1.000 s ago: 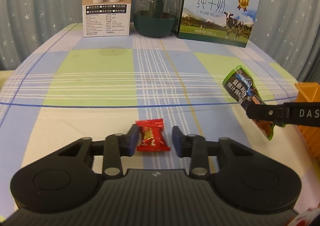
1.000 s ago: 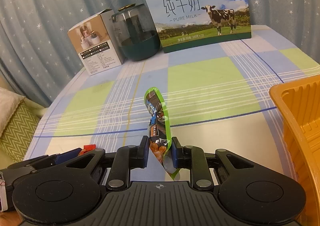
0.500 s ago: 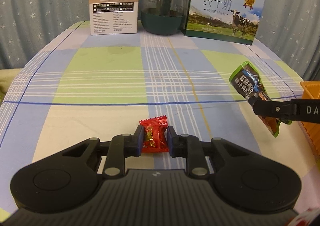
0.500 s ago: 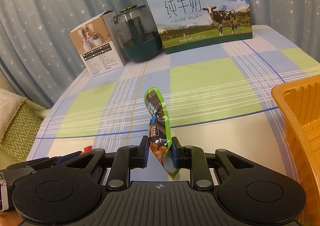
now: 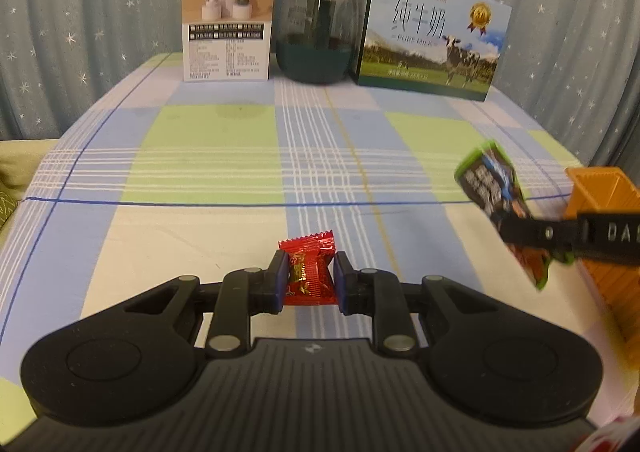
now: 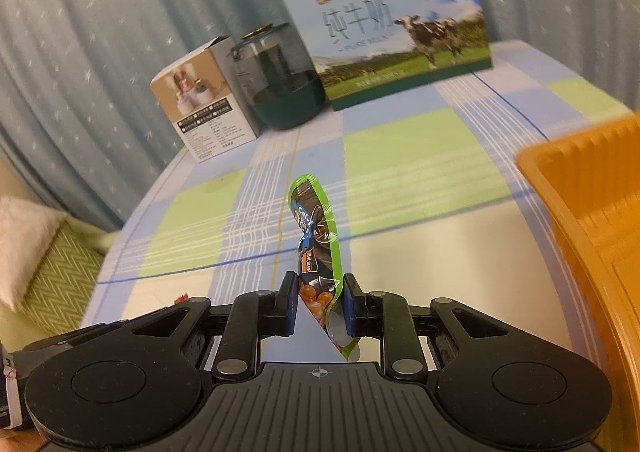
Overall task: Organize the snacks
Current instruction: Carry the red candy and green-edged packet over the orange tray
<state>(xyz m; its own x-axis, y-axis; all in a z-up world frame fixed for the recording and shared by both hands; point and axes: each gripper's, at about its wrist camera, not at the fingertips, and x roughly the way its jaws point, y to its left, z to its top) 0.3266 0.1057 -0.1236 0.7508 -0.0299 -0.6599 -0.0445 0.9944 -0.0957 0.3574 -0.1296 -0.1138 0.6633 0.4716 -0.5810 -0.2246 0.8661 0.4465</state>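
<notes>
Evidently both grippers carry snacks toward the ribbed orange plastic bin (image 6: 592, 211). Left gripper (image 5: 308, 284) is clamped on a small red foil-wrapped candy (image 5: 307, 278). Right gripper (image 6: 320, 308) pinches a green-edged dark snack pouch (image 6: 318, 252) upright, jaws nearly closed.

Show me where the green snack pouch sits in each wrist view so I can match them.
Left wrist view: green snack pouch at the right edge, clamped by the right gripper, beside the orange tray.
Right wrist view: bottom centre, upright between the jaws.
Shared landmark: the milk carton at the far table edge.

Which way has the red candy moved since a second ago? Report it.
Yes: the red candy, clamped in the left gripper, is off the tablecloth, nearer the blue line.
</notes>
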